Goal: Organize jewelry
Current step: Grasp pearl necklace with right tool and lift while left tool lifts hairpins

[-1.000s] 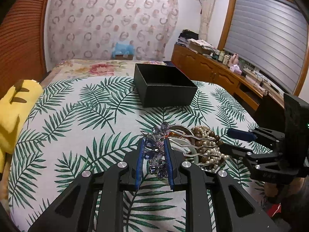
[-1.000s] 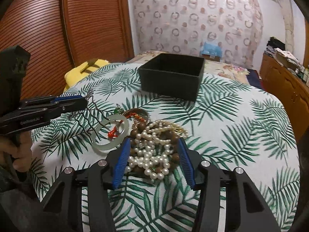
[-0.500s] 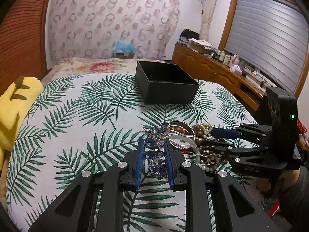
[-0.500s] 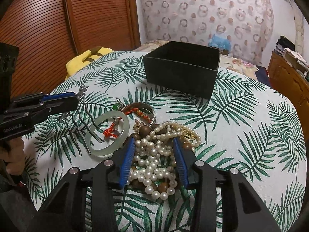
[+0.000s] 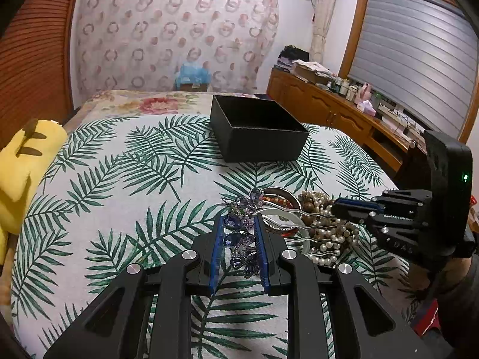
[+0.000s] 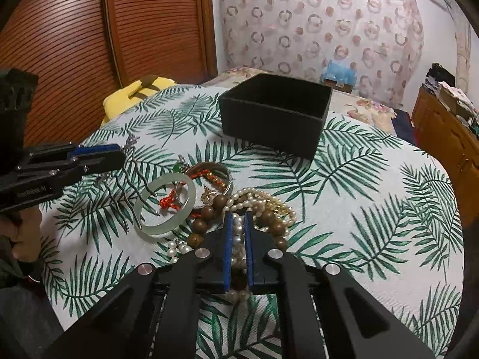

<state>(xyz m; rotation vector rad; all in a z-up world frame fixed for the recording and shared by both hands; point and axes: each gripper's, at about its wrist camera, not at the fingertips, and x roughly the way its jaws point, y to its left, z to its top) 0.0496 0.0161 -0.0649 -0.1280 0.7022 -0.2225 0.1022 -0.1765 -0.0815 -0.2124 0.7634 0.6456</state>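
Note:
My left gripper [image 5: 239, 224] is shut on a jewelled hair comb [image 5: 239, 239] with purple stones; its metal teeth [image 6: 125, 197] hang over the pale jade bangle [image 6: 164, 206]. My right gripper [image 6: 238, 218] is shut on a pearl necklace [image 6: 257, 200] in the jewelry pile, among brown wooden beads [image 6: 220, 202]. A metal bangle with a red cord [image 6: 209, 176] lies behind. The open black box [image 5: 257, 131] stands farther back on the leaf-print cloth, also in the right wrist view [image 6: 275, 113]. The left gripper shows at the left of the right wrist view [image 6: 119, 157].
A yellow plush [image 5: 24, 161] lies at the left edge of the bed. A wooden cabinet [image 5: 344, 113] with clutter runs along the right wall. A wooden sliding door [image 6: 89, 45] is on the left.
My right gripper has closed from wide open onto the pearl necklace and moved in lower over the pile. My left gripper still holds the hair comb, shifted slightly.

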